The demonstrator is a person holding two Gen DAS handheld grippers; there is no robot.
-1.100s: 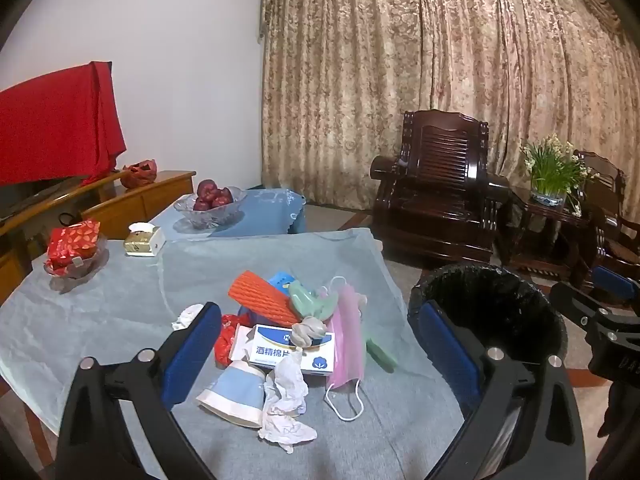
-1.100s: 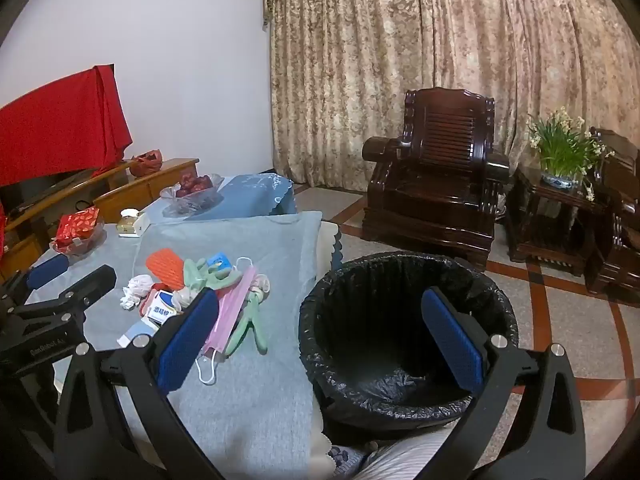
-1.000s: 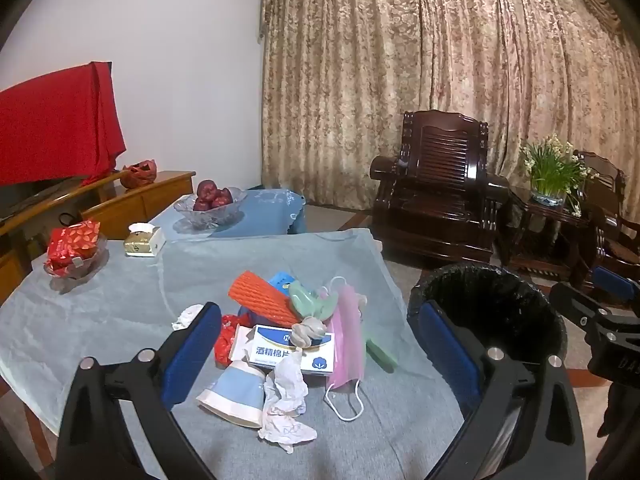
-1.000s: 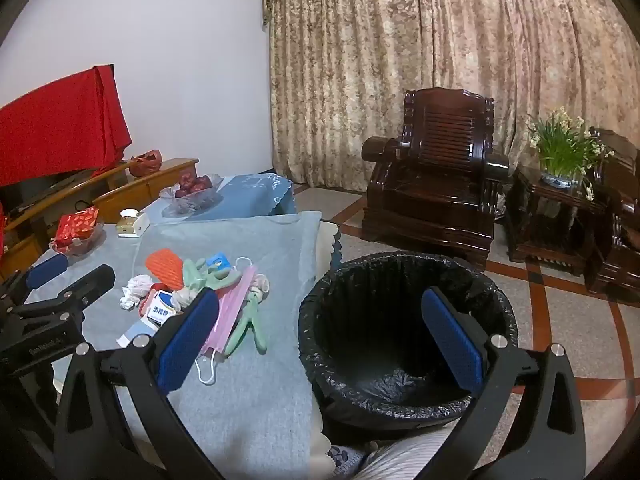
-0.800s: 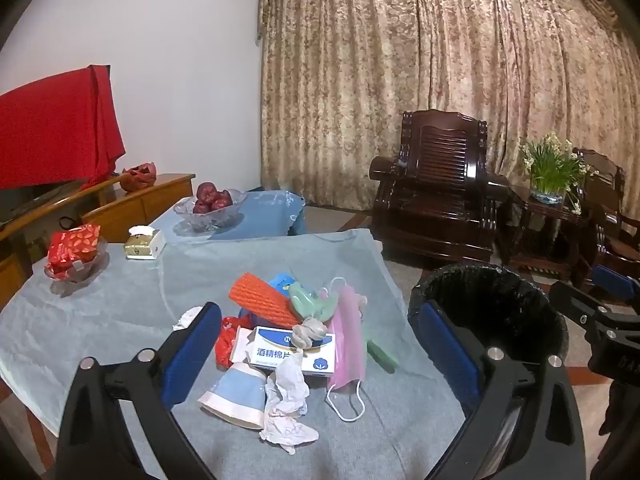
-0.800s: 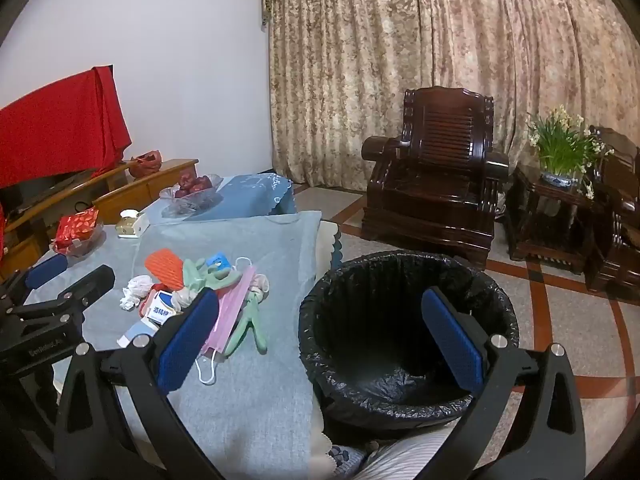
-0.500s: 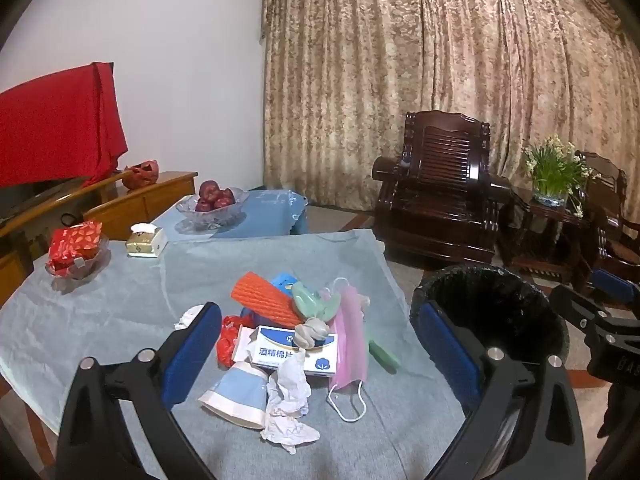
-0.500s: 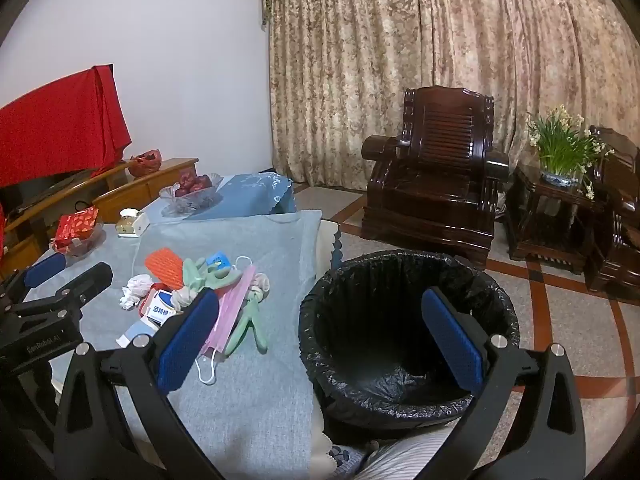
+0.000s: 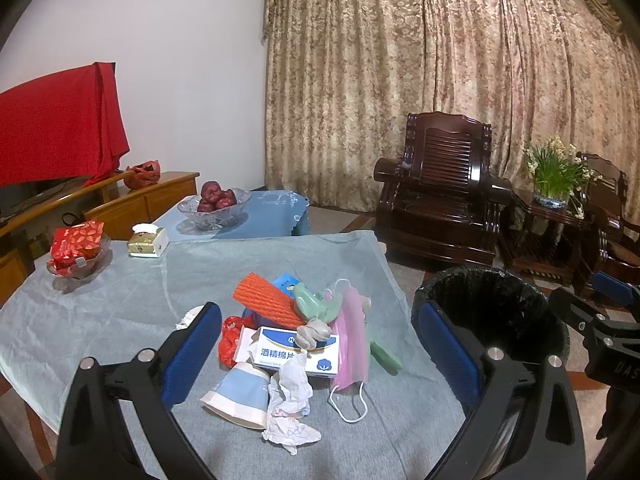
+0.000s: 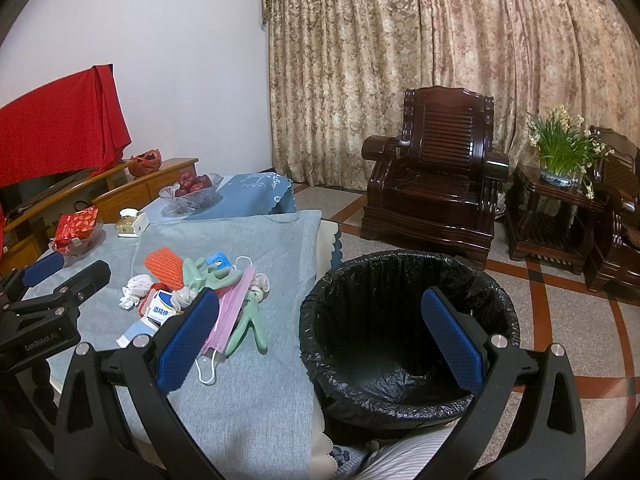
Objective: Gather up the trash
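Observation:
A heap of trash lies on the grey tablecloth (image 9: 120,304): an orange foam net (image 9: 266,300), a blue-and-white box (image 9: 298,354), a pink face mask (image 9: 352,344), a paper cup (image 9: 240,394), crumpled tissue (image 9: 292,408) and green gloves (image 9: 316,304). My left gripper (image 9: 320,356) hangs open above the heap, holding nothing. A bin lined with a black bag (image 10: 408,332) stands on the floor to the right of the table. My right gripper (image 10: 320,336) is open over the bin's near rim and the table edge. The same heap (image 10: 200,284) shows left in the right wrist view.
At the back of the table stand a glass bowl of red fruit (image 9: 214,204), a tissue box (image 9: 148,240) and a dish with a red packet (image 9: 78,248). A dark wooden armchair (image 9: 444,200) and a side table with a flower pot (image 9: 554,184) stand beyond the bin.
The left wrist view has shifted very slightly; both grippers stay open and empty, and nothing on the table has moved.

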